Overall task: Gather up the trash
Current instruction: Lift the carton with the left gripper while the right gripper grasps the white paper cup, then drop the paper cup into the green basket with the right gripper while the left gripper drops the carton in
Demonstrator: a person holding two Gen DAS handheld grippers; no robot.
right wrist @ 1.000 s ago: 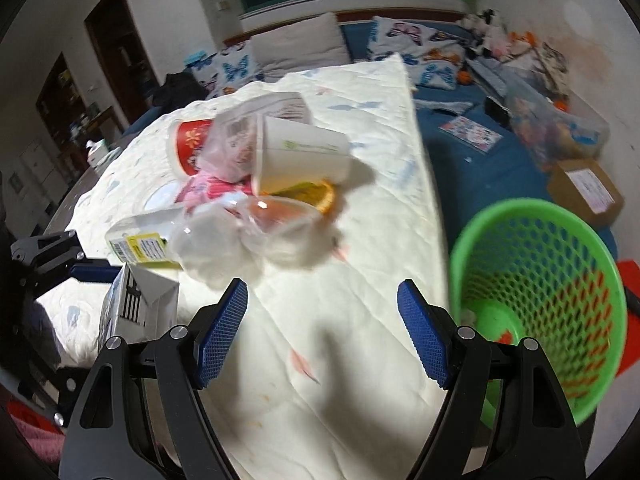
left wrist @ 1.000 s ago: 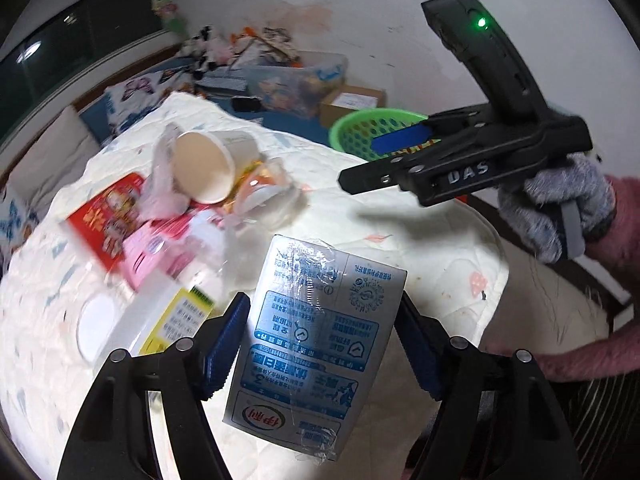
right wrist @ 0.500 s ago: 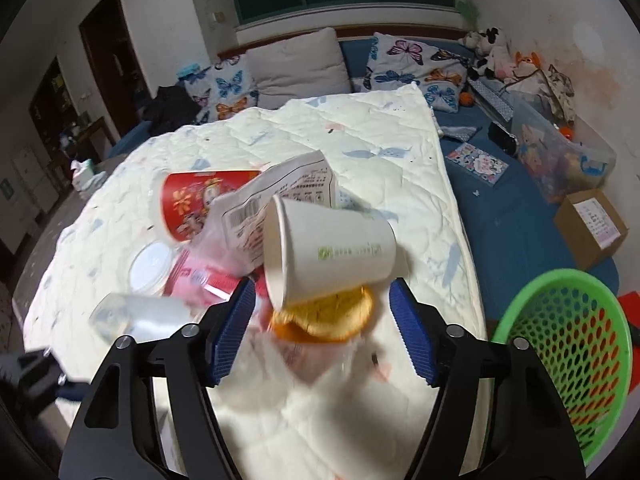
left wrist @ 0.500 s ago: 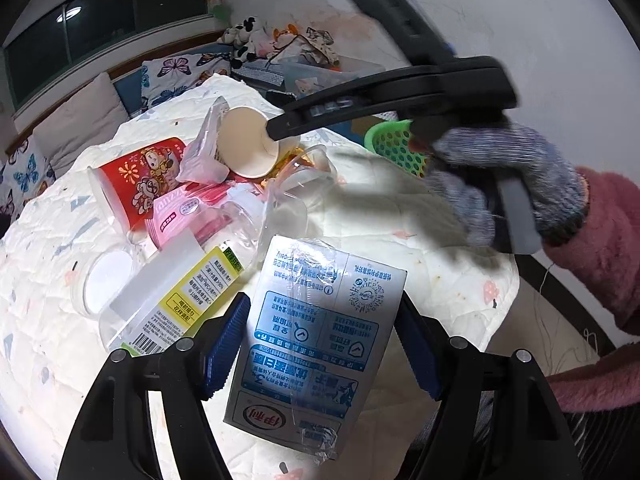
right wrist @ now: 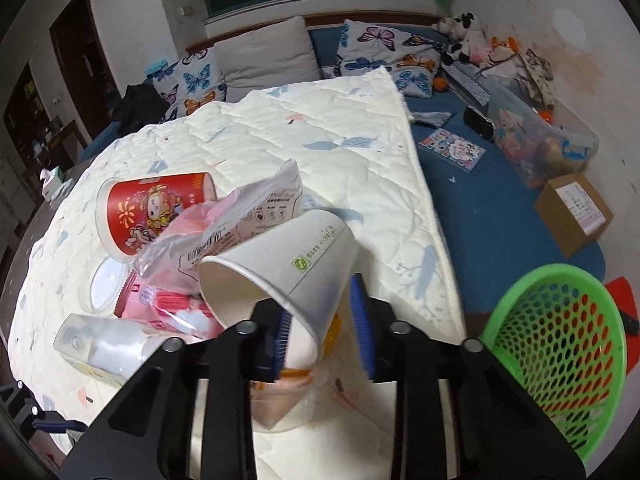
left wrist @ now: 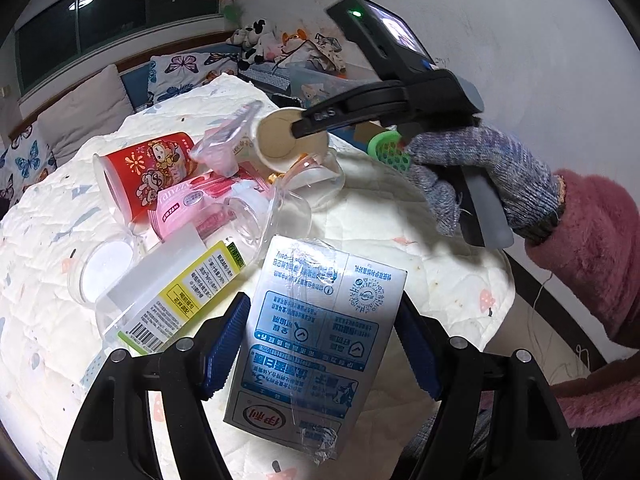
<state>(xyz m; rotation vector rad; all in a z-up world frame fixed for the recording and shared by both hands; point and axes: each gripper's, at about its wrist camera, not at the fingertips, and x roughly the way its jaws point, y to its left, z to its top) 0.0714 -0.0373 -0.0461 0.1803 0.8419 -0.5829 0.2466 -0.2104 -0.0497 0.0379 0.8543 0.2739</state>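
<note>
My left gripper (left wrist: 320, 348) is shut on a blue-and-white milk carton (left wrist: 320, 340) and holds it above the quilt. My right gripper (right wrist: 322, 328) is shut on the rim of a white paper cup (right wrist: 280, 264); in the left wrist view the cup (left wrist: 280, 142) sits at the tip of that gripper. Beside it lie a red printed cup (right wrist: 152, 212), a pink wrapper (left wrist: 188, 204), a clear bottle with a yellow label (left wrist: 180, 284) and clear plastic cups (left wrist: 288, 208). The green mesh basket (right wrist: 560, 336) stands on the floor at the right.
The trash lies on a white quilted bed cover (right wrist: 320, 128). A cardboard box (right wrist: 572, 208) and a clear storage bin (right wrist: 540, 140) sit on the blue floor mat beyond the basket. Pillows line the far side.
My right gripper moved in over the pile and closed on the white paper cup's rim. My left gripper still holds the milk carton in the same spot.
</note>
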